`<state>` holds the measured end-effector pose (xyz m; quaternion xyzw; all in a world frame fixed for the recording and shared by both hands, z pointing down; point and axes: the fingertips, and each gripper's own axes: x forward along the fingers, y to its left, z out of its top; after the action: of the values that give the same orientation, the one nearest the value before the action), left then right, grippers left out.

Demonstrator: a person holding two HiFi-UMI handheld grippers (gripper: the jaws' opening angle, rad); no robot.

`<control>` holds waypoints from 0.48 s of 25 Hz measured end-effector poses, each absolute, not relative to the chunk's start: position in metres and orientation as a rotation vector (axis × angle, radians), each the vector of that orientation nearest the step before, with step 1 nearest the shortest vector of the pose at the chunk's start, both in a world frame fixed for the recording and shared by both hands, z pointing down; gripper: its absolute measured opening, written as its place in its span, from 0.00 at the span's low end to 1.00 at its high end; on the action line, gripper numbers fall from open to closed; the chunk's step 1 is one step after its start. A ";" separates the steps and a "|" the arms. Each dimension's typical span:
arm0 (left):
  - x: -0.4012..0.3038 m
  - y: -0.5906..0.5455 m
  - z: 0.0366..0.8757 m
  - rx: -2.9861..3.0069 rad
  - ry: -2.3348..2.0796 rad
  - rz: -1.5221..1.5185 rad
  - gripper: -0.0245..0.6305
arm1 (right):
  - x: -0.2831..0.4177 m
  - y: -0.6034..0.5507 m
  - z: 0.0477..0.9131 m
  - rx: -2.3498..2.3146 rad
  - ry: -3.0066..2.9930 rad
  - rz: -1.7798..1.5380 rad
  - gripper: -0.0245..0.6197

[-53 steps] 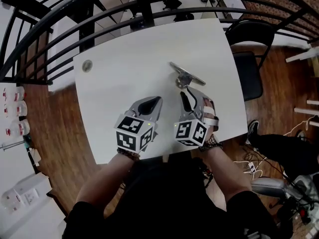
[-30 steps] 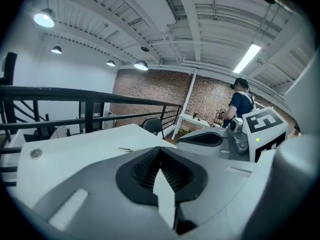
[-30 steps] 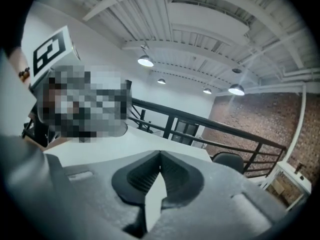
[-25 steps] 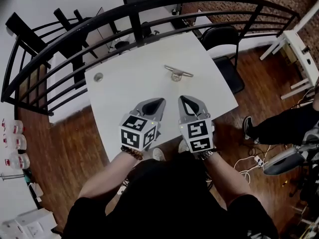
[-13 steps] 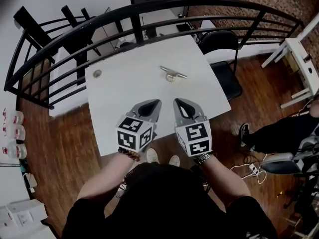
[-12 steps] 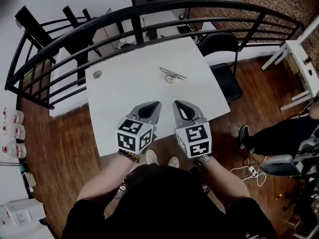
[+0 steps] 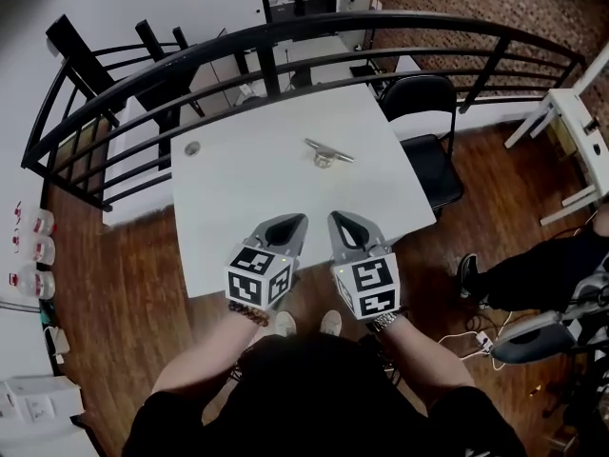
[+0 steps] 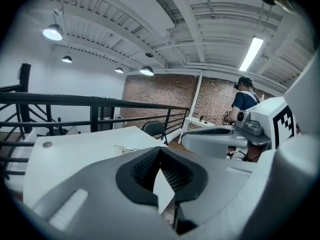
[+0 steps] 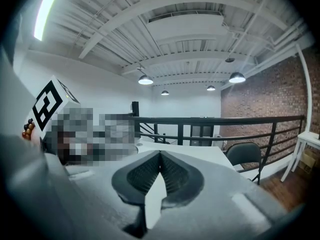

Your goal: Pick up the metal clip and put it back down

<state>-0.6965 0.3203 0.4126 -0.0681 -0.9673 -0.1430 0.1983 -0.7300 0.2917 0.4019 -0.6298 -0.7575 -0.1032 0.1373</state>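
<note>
Here, in the head view, we hold the left gripper (image 7: 303, 218) and the right gripper (image 7: 334, 216) side by side over the near edge of the white table (image 7: 221, 219), their tips pointing toward the far side. The metal clip (image 7: 328, 152) lies flat on the table, well apart from both grippers and ahead of them, toward the far edge. A small round disc (image 7: 193, 148) sits near the table's far left corner. A black railing (image 7: 285, 42) curves round behind the table, and a black chair (image 7: 429, 112) stands at its right.

In the left gripper view, we see the jaws clenched tip to tip with nothing between them. The clip shows beyond them as a thin strip on the tabletop.

In the right gripper view, the jaws are likewise pressed together and empty. We cannot make out the clip here; only the table's far end and the railing show past the tips.
</note>
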 end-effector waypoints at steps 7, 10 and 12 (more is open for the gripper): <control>-0.687 0.318 0.406 -0.145 -2.719 -0.373 0.06 | -0.719 0.292 0.394 -1.802 -2.222 -0.288 0.03; -0.681 0.319 0.405 -0.129 -2.727 -0.368 0.06 | -0.711 0.293 0.394 -1.793 -2.228 -0.289 0.03; -0.680 0.320 0.403 -0.120 -2.733 -0.362 0.06 | -0.710 0.293 0.390 -1.788 -2.238 -0.290 0.03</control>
<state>-0.6795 0.3198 0.4028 -0.0427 -0.9724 -0.1288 0.1897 -0.7101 0.2928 0.3904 -0.6158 -0.7705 -0.0998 0.1310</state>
